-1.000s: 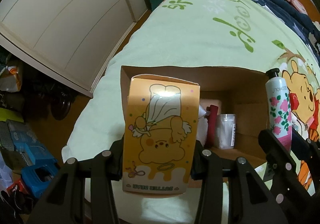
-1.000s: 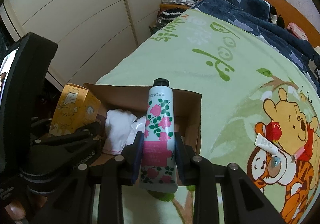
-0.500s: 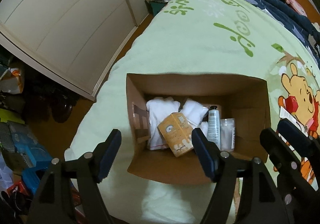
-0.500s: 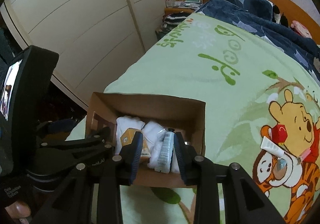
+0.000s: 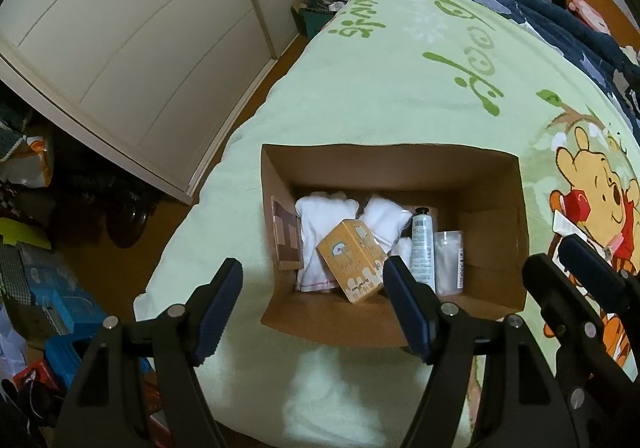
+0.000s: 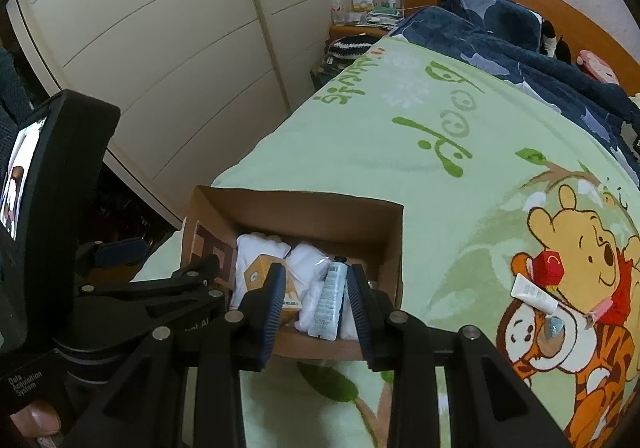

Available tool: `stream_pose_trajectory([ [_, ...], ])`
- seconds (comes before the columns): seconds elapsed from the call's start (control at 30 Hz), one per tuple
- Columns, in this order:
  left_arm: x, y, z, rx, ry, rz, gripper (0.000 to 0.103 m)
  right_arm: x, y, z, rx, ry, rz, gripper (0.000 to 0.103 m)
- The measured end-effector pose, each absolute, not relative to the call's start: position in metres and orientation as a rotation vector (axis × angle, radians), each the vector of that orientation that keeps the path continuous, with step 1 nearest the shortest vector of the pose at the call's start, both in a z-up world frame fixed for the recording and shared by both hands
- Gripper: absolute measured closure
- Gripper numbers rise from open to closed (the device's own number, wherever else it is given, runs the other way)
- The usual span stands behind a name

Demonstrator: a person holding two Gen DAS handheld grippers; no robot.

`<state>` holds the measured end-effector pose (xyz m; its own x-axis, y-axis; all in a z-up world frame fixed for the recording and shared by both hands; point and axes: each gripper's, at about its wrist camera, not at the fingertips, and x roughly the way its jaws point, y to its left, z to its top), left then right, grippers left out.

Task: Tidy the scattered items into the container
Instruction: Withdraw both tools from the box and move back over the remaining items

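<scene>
both our grippers hang empty, jaws wide, over the cardboard box [image 6: 384, 224]. what's left — a white tube [image 6: 534, 294] and red box [image 6: 549, 268] — lies at the right of the frame, tube slanting down-right, nearer our right gripper [image 6: 316, 308] than the left gripper [image 5: 308, 306].

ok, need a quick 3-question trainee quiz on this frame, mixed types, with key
1. True or false: the left gripper is open and holds nothing.
2. Multiple choice: where does the orange carton lie?
A. on the blanket beside the box
B. inside the cardboard box, on the white cloths
C. between the right gripper's fingers
3. Fill in: the items not yet tidied, such as the red box and the white tube, lie on the ___ blanket.

Key
1. True
2. B
3. green (they sit on its Pooh and Tigger print, on the right gripper side)
</scene>
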<state>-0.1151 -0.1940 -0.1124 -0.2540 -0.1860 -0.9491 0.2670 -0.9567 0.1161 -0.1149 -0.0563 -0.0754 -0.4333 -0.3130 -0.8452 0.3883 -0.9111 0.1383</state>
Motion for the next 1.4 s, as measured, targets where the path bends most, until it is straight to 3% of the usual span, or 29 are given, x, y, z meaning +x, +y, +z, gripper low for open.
stream_pose_trajectory([
  [0.93, -0.059, -0.157, -0.077, 1.655, 0.036, -2.36, 0.029, -0.052, -0.021, -0.041, 1.278, 0.115, -2.431, 0.07],
  [1.4, -0.023, -0.097, -0.057, 1.663, -0.03, -2.459, 0.029, -0.007, 0.038, -0.022, 1.245, 0.115, -2.505, 0.07],
])
